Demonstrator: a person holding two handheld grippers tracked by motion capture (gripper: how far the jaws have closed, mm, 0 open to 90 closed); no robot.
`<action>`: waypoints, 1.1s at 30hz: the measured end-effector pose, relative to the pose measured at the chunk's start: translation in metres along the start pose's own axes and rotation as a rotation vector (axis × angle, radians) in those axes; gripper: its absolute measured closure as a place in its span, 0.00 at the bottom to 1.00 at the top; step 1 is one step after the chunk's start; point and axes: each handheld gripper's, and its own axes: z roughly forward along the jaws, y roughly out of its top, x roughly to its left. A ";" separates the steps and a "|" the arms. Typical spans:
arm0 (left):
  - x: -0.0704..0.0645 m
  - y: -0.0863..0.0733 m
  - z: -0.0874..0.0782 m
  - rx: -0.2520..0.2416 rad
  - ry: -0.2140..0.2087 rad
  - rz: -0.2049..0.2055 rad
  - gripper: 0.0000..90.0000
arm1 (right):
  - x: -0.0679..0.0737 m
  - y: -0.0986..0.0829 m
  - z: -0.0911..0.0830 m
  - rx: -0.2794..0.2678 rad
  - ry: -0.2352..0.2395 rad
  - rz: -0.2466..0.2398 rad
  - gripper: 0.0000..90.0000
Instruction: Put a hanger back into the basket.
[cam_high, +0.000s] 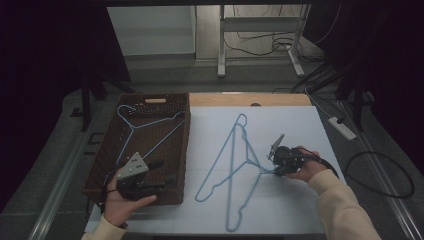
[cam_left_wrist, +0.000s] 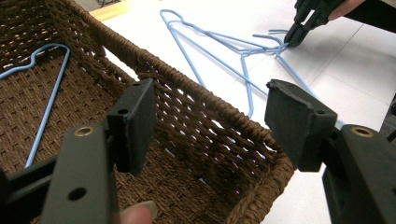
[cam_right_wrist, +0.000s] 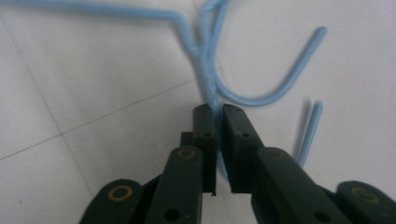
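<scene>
From above, two blue hangers (cam_high: 235, 165) lie overlapped on the white table (cam_high: 300, 210), beside a wicker basket (cam_high: 186, 150) already holding a third hanger (cam_high: 145, 127), likely their destination. The left gripper (cam_left_wrist: 210, 121) hovers over the basket corner, jaws wide, holding nothing. The right gripper (cam_right_wrist: 218, 140) pinches a hanger's twisted neck (cam_right_wrist: 208, 70), seemingly for lifting.

Wicker basket (cam_high: 181, 150) w/ one hanger (cam_high: 145, 125) inside.

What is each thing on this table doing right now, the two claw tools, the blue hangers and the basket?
Left gripper: open, empty, above the basket's corner.
Right gripper: shut on a hanger's neck.
Table hangers: two, lying flat, overlapping.
Basket hanger: lying inside.
Basket: upright, holding one hanger.
</scene>
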 end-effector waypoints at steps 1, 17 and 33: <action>0.000 0.000 0.000 0.000 0.000 0.001 0.39 | 0.003 0.001 0.000 0.005 0.005 -0.002 0.96; -0.016 0.010 0.006 0.009 -0.028 0.019 0.39 | 0.019 0.005 -0.041 -0.021 0.024 0.098 0.97; -0.046 0.031 0.033 0.057 -0.085 0.033 0.38 | 0.024 0.011 -0.046 -0.015 0.020 0.101 0.96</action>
